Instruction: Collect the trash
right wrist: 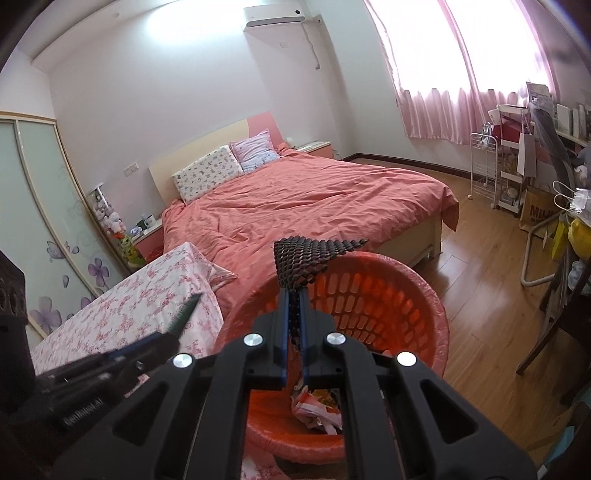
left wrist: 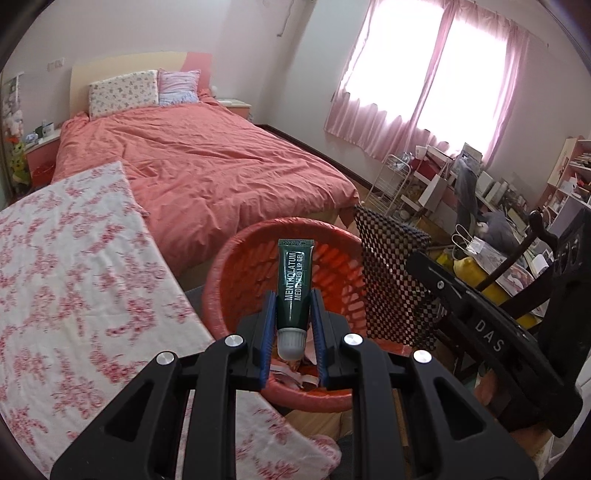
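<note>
1 tube (left wrist: 294, 285), 1 mesh (right wrist: 309, 261), 1 basket (right wrist: 424, 295)

This is a bedroom in somebody's home. A wide bed (right wrist: 306, 199) under a rumpled coral duvet fills the middle, with two patterned pillows (right wrist: 208, 173) propped against a pale headboard (right wrist: 207, 147). Pink curtains (left wrist: 424, 85) glow over a bright window, and an air conditioner (right wrist: 275, 14) hangs high on the wall. A wardrobe with frosted sliding doors (right wrist: 44, 221) bearing purple flowers stands to one side, soft toys heaped beside a bedside table (right wrist: 147, 230). Cluttered shelves (left wrist: 569, 177), a white wire rack (right wrist: 484, 166) and wooden flooring (right wrist: 487, 277) line the window side.
</note>
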{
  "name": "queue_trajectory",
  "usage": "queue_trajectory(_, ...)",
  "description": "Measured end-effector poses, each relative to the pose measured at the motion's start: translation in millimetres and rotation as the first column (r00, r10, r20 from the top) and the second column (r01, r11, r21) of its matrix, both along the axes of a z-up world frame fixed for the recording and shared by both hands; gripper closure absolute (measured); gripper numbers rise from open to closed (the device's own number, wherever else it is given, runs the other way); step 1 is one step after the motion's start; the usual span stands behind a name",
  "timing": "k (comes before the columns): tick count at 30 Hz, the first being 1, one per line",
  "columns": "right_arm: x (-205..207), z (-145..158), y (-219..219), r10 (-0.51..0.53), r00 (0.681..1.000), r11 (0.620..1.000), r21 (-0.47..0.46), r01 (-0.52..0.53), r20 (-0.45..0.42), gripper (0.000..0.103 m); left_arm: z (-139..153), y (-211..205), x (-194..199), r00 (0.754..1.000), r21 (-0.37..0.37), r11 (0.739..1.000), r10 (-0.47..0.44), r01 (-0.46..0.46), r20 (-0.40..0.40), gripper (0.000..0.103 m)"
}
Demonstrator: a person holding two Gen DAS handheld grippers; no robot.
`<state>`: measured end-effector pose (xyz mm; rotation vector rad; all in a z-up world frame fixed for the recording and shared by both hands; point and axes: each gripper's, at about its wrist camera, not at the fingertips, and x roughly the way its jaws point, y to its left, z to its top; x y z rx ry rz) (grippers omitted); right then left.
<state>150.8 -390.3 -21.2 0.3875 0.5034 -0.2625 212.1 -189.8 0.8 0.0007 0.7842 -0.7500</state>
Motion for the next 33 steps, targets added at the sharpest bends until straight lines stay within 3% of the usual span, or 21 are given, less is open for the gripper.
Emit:
queue_trajectory(5,4,-6,-14,-0.013,1.000,0.999,0.040,0.014,-0.004,0.086,-11,-18,4,1.000,0.034,0.999,0.001,-0.001,-0.026,0.083)
queue_trajectory(9,-1,-7,-21,-0.032,0.999,0.999,0.035,0.032,-0.011,0.077,-20,-18,5,0.999,0.064,0.998,0.019,-0.016,-0.042,0.067)
queue_trajectory(12,-9,-7,-22,-0.052,0.999,0.998,0.027,0.052,-0.015,0.067,-22,-10,3,0.998,0.077,0.996,0.041,-0.037,-0.053,0.067)
queue_trajectory(14,-17,-5,-18,-0.060,0.998,0.998,0.015,0.060,-0.010,0.048,-20,-2,-2,0.998,0.080,0.996,0.052,-0.048,-0.045,0.066)
queue_trajectory(17,-34,1,-5,-0.058,0.998,0.998,-0.035,0.058,0.015,0.024,-11,18,-17,0.997,0.081,0.993,0.082,-0.082,0.011,0.051)
queue_trajectory(20,-52,10,17,-0.045,0.998,0.995,-0.091,0.048,0.033,0.011,1,40,-28,0.991,0.073,0.990,0.117,-0.122,0.068,0.037)
queue_trajectory(23,-67,16,38,-0.032,0.998,0.991,-0.132,0.038,0.050,0.005,12,66,-45,0.980,0.067,0.983,0.160,-0.169,0.121,0.028)
queue_trajectory(27,-89,24,67,-0.023,0.997,0.981,-0.189,0.037,0.074,0.005,20,104,-69,0.955,0.060,0.966,0.237,-0.251,0.178,0.014)
queue_trajectory(33,-117,28,98,-0.022,0.996,0.975,-0.218,0.040,0.086,0.004,20,148,-99,0.900,0.055,0.921,0.361,-0.385,0.245,0.007)
